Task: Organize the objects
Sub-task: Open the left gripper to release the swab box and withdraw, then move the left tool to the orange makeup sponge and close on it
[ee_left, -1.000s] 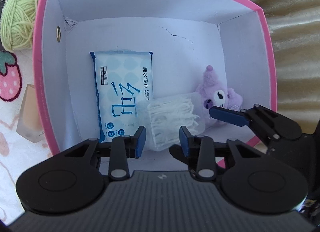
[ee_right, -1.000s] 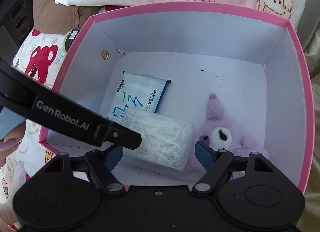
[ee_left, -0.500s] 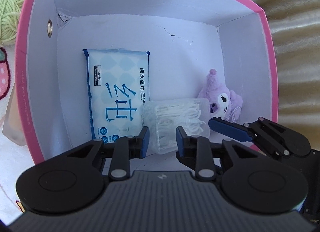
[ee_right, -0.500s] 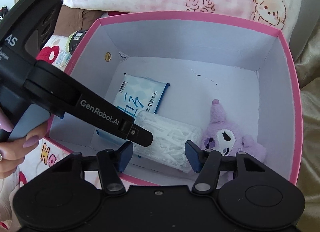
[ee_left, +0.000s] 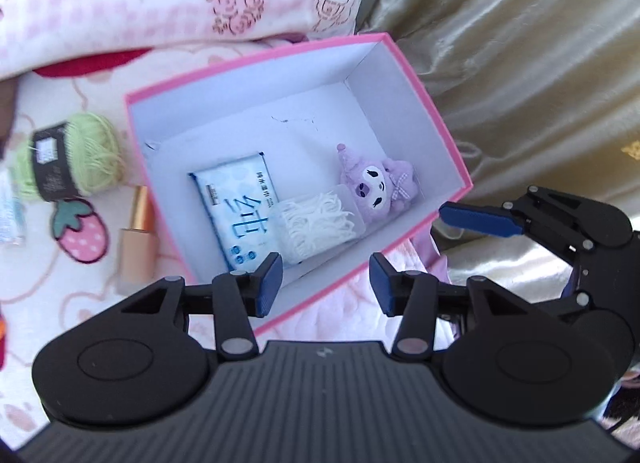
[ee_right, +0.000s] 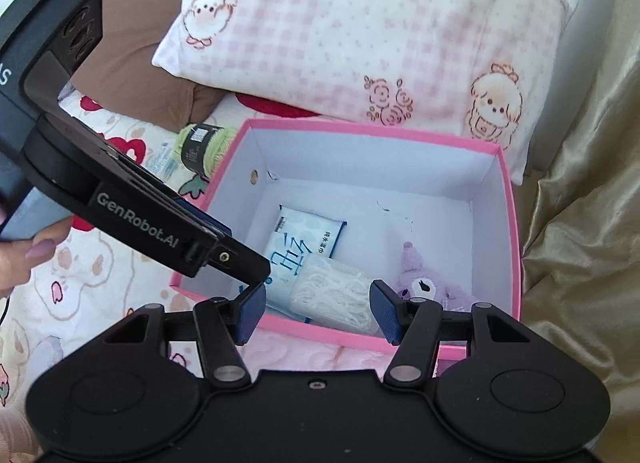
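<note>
A pink box [ee_left: 436, 115] with a white inside stands on the bed. On its floor lie a blue wet-wipes pack [ee_left: 236, 211], a clear case of white picks [ee_left: 320, 223] and a purple plush [ee_left: 380, 183]. My left gripper [ee_left: 326, 285] hovers above the box's near wall, its jaws opening with nothing between them. My right gripper [ee_right: 318, 313] is open and empty above the near rim [ee_right: 320, 333], over the clear case [ee_right: 340, 295] and beside the plush [ee_right: 424, 283]. The left gripper's body [ee_right: 160, 231] crosses the right wrist view.
Left of the box lie a green yarn ball [ee_left: 80, 159], a gold-capped beige bottle [ee_left: 136, 235] and a small packet [ee_left: 8, 211]. A pink checked pillow [ee_right: 360, 23] is behind the box. Gold fabric [ee_right: 580, 223] lies to the right. A hand [ee_right: 24, 259] holds the left gripper.
Both grippers have risen up and back out of the box. The left jaws have spread wider; the right jaws are narrower than a second ago. The clear case stays on the box floor.
</note>
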Motion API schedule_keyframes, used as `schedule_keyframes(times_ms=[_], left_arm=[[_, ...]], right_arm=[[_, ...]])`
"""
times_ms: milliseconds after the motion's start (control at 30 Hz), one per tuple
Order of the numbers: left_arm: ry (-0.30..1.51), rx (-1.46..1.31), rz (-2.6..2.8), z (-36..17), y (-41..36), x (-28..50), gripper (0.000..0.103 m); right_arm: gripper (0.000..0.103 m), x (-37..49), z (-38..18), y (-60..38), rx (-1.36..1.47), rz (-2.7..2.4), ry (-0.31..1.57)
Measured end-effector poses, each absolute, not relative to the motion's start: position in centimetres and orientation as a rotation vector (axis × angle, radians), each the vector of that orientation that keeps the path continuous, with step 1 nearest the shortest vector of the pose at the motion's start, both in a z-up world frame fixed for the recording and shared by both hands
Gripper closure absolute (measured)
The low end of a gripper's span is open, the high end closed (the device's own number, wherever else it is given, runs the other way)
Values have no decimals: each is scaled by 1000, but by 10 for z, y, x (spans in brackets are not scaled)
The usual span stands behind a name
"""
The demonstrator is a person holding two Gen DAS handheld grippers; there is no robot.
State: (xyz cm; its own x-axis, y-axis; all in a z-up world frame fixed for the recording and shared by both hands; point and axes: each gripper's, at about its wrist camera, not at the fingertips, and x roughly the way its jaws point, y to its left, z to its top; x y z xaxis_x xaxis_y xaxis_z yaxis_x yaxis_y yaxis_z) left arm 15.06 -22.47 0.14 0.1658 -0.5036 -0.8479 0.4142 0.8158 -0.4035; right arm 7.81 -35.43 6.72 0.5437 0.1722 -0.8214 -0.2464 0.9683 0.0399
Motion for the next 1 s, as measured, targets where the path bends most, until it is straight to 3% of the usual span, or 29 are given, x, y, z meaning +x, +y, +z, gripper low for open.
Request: schedule_keyframes(times_ms=[600, 1000], left_arm=[[1155, -46, -520, 98, -62, 89, 49], [1129, -146, -388, 58, 42, 101, 39]], right_arm=[[35, 32, 140, -234, -188, 428, 818], [23, 60, 104, -149, -165, 571, 793]])
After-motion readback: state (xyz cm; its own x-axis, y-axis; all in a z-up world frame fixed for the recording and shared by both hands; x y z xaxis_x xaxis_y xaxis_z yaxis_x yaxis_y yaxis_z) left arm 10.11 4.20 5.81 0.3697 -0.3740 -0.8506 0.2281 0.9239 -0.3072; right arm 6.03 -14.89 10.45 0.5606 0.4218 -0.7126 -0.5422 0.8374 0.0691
